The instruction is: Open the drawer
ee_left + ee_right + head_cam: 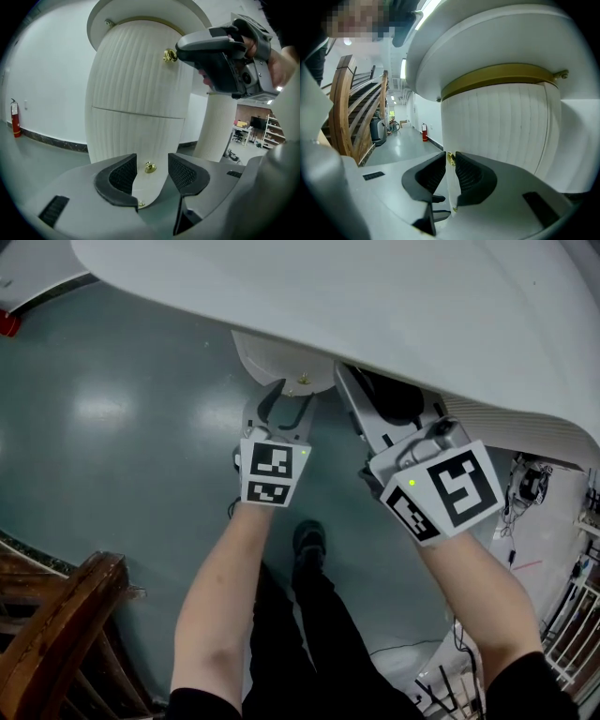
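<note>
A white ribbed round cabinet [136, 93] stands under the white table top [394, 296], with two drawers, each with a gold knob. In the left gripper view the lower knob [150, 167] sits in the gap between my left gripper's [152, 171] open jaws, clear of both pads. My right gripper [180, 52] reaches the upper knob [169, 56]. In the right gripper view that knob [451, 159] is pinched at the tips of the right gripper [450, 165]. In the head view the left gripper [287, 404] gapes just short of a gold knob [303, 381]; the right gripper's [361, 381] tips hide under the table edge.
A wooden staircase [56, 634] rises at the lower left. A second ribbed column [218, 122] stands right of the cabinet. A red fire extinguisher [15, 117] hangs on the far wall. The person's shoe [309, 545] is on the grey floor below the grippers; cables [525, 484] lie right.
</note>
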A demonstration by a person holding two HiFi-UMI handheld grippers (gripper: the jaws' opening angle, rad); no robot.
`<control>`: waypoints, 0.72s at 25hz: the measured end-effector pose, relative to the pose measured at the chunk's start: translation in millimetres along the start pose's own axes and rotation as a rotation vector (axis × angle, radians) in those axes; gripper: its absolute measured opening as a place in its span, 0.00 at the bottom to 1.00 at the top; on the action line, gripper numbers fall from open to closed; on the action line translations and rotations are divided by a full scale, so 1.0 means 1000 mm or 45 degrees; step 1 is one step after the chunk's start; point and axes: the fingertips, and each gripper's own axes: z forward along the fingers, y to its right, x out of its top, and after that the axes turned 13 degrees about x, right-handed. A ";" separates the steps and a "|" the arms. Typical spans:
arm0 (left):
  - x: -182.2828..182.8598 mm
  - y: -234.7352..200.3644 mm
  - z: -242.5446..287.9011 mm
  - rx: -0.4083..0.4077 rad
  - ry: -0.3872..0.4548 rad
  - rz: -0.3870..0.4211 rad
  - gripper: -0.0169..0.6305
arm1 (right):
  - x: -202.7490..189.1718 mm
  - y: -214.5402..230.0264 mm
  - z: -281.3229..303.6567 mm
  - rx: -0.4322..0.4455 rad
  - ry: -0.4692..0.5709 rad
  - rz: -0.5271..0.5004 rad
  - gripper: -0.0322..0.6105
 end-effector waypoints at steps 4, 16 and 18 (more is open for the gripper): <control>-0.006 0.001 0.012 -0.029 -0.002 -0.030 0.35 | 0.001 0.000 0.000 0.077 0.041 0.020 0.08; -0.012 -0.004 0.032 -0.003 -0.061 -0.021 0.29 | -0.008 0.051 -0.047 -0.068 0.017 0.005 0.08; -0.017 -0.002 0.034 -0.006 -0.081 0.008 0.26 | -0.011 0.060 -0.052 -0.096 0.014 0.000 0.08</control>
